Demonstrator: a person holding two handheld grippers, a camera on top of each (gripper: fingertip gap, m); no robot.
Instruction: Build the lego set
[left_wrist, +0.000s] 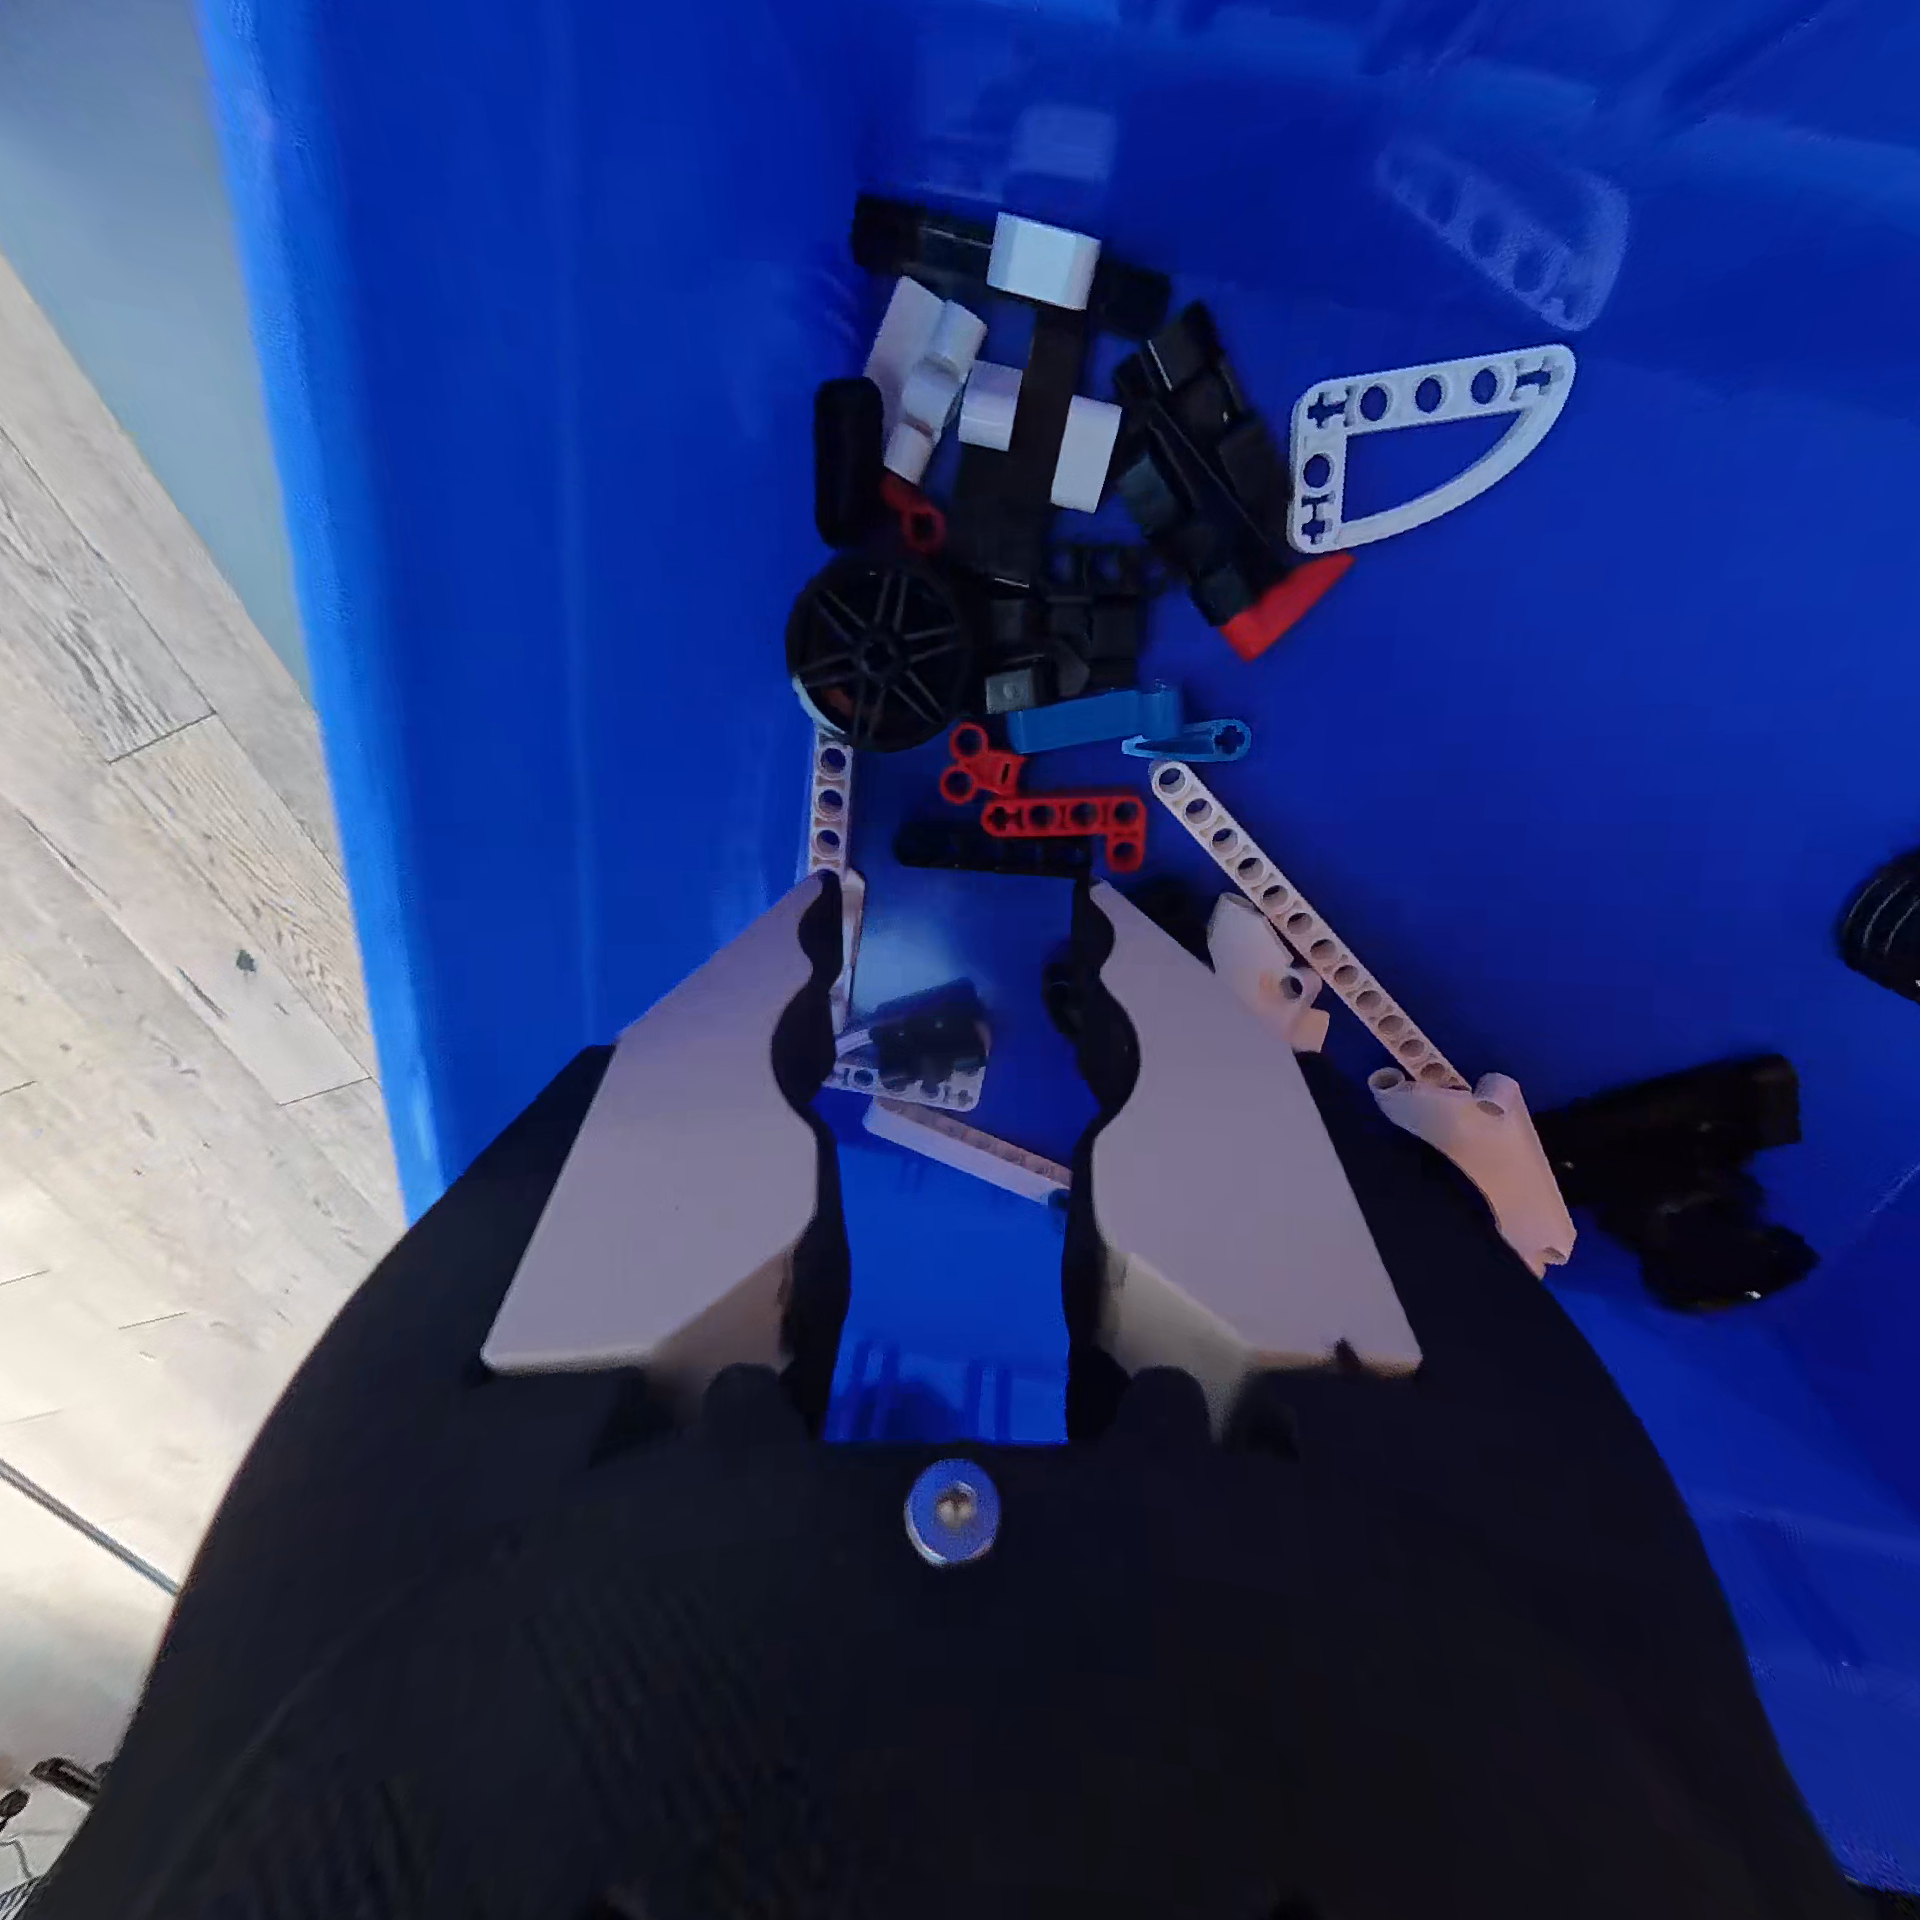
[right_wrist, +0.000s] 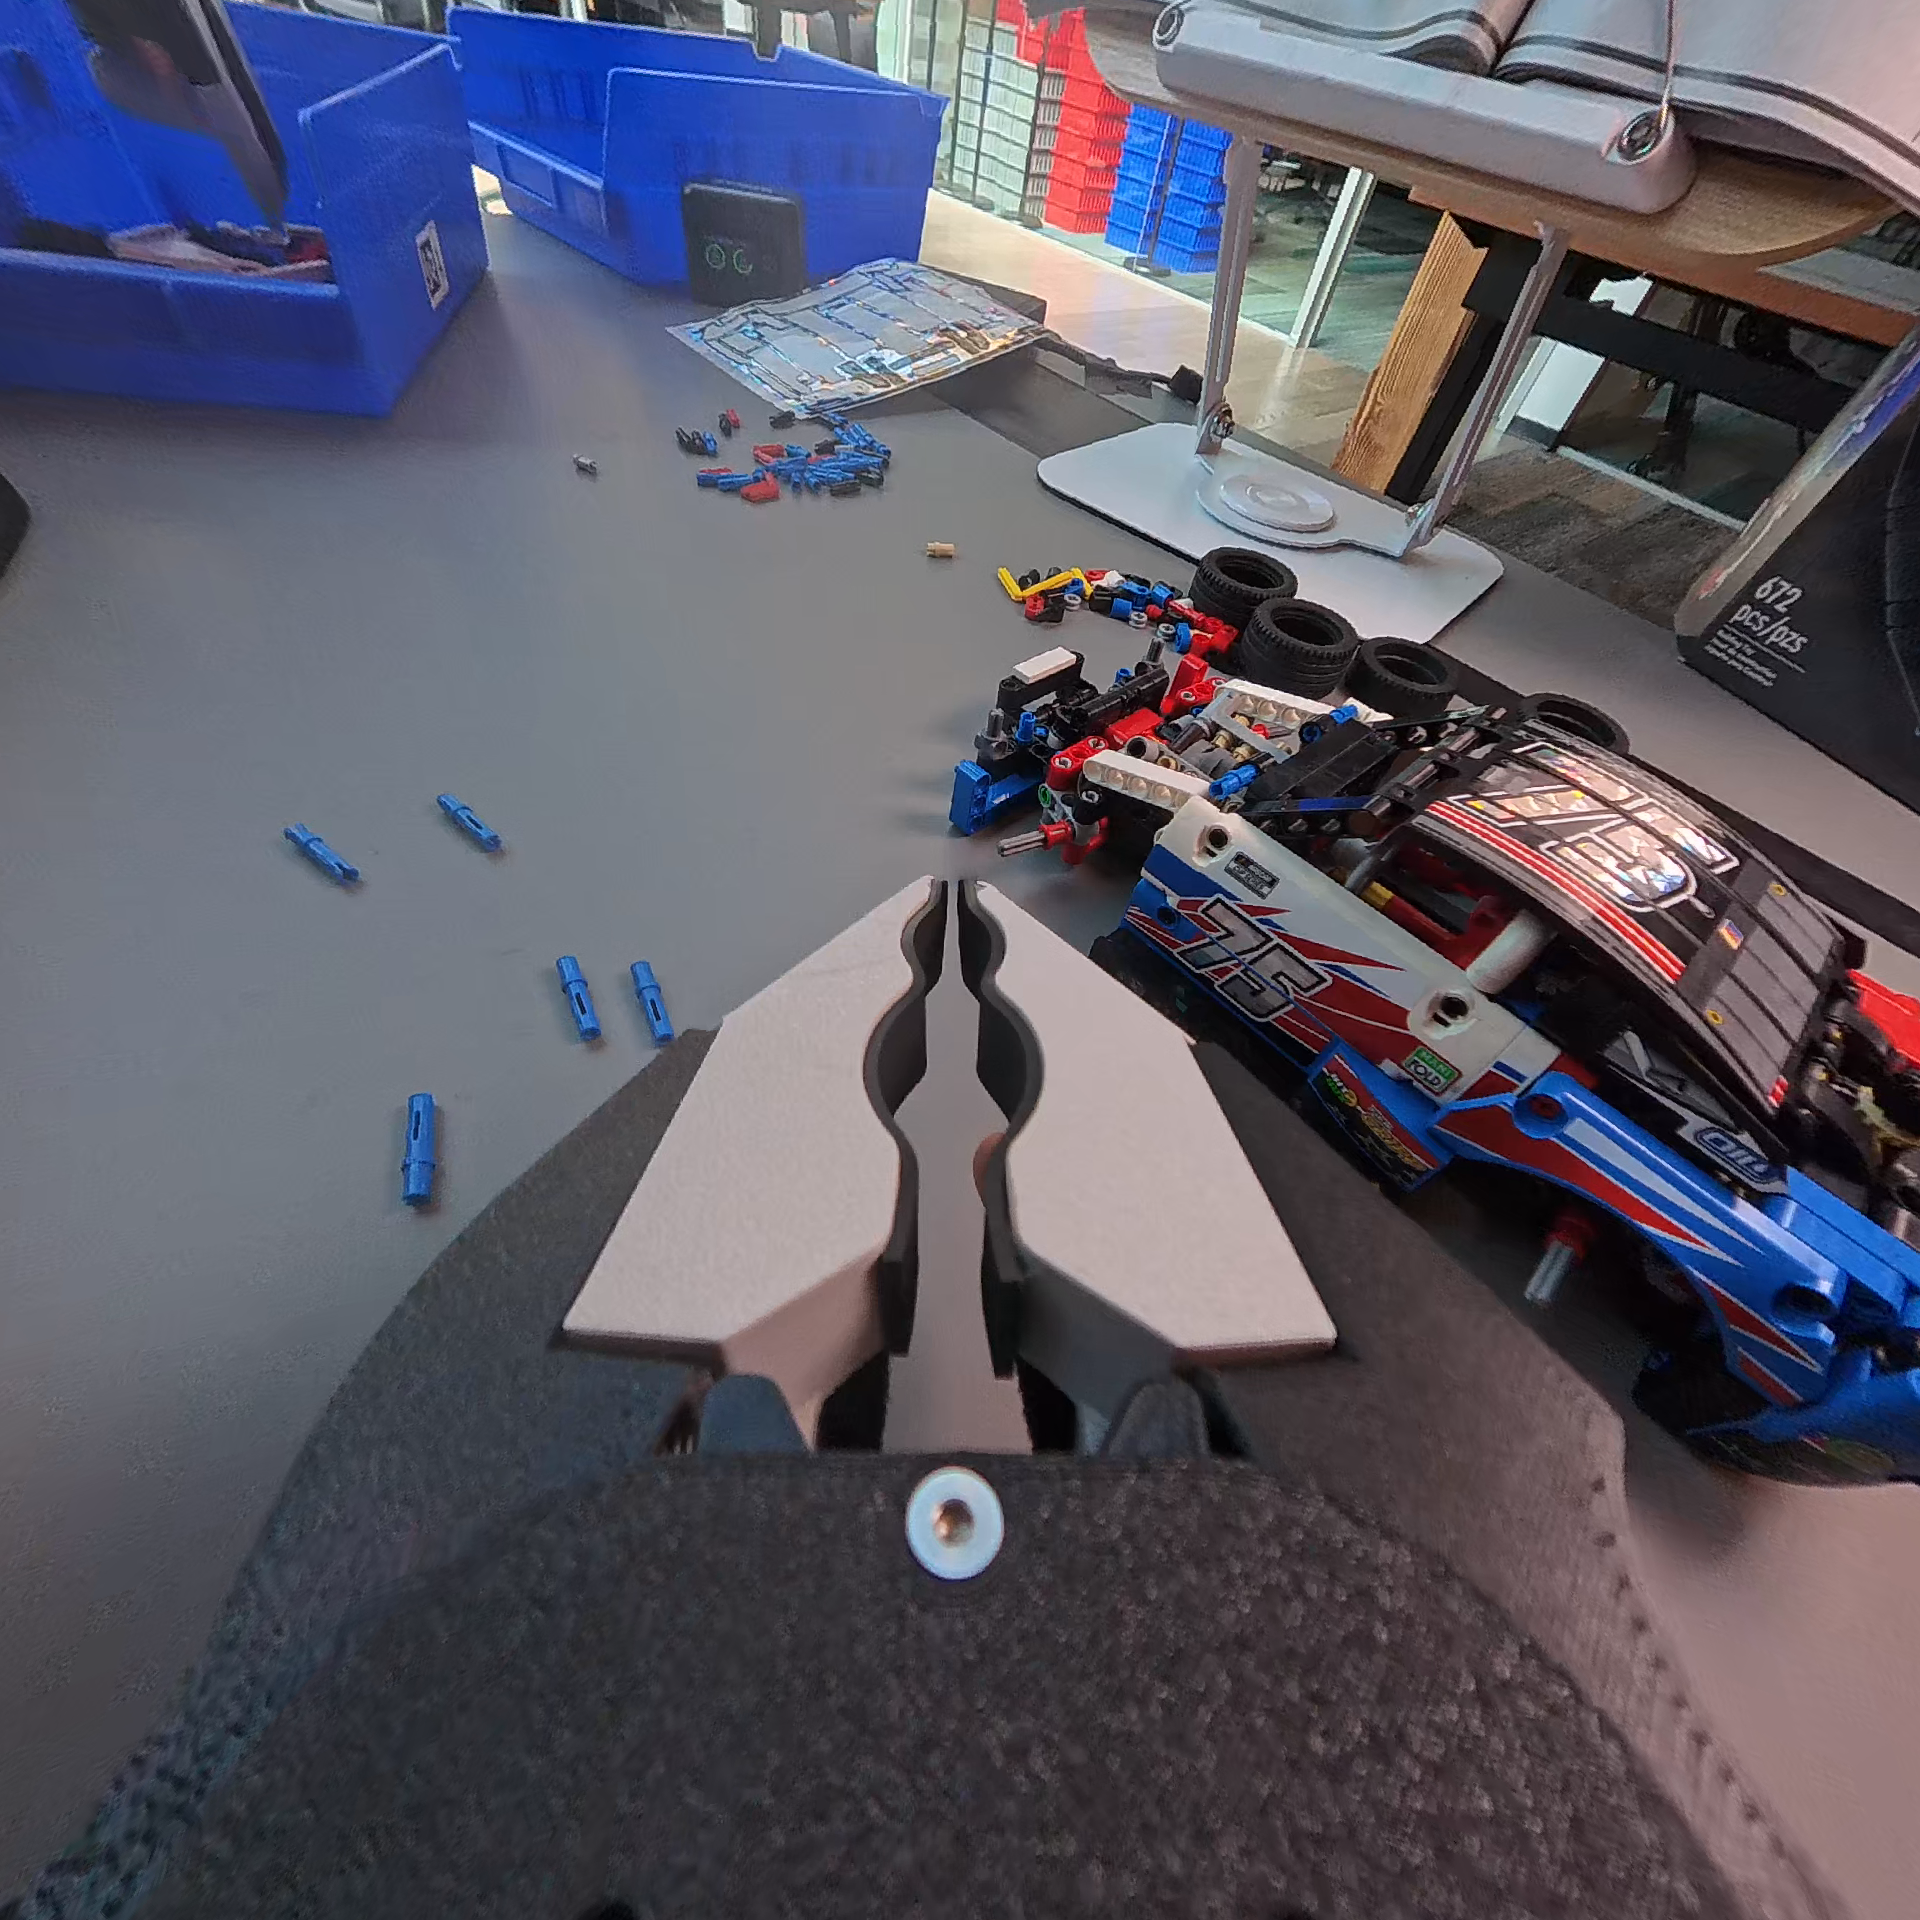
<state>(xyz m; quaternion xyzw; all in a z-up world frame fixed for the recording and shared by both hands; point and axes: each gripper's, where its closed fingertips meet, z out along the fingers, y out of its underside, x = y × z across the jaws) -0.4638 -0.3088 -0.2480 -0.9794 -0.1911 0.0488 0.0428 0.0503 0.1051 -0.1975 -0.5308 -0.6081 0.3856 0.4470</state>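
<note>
My left gripper (left_wrist: 956, 888) is open inside a blue bin (left_wrist: 1455, 831), above loose lego parts. Past its tips lie a black beam (left_wrist: 987, 850), a red L-beam (left_wrist: 1070, 821), a black wheel (left_wrist: 881, 655), a long white beam (left_wrist: 1309, 925) and a white curved frame (left_wrist: 1423, 447). A small black and white assembly (left_wrist: 920, 1039) shows between the fingers. My right gripper (right_wrist: 953, 888) is shut and empty, low over the grey table (right_wrist: 520, 644). The partly built race car (right_wrist: 1507, 966) lies just to its right. Several blue pins (right_wrist: 577, 997) lie to its left.
Black tyres (right_wrist: 1299, 639) and small mixed parts (right_wrist: 1101, 597) lie behind the car. More pins (right_wrist: 800, 468), a sticker sheet (right_wrist: 862, 332), two blue bins (right_wrist: 239, 239), a metal stand (right_wrist: 1268, 509) and a dark box (right_wrist: 1808, 592) stand farther back. Wood floor (left_wrist: 135, 831) shows left of the bin. Tip to tip, the grippers are about 65 cm apart. The black wheel (left_wrist: 881, 655) sits 4 cm or so from the ends of my left fingers.
</note>
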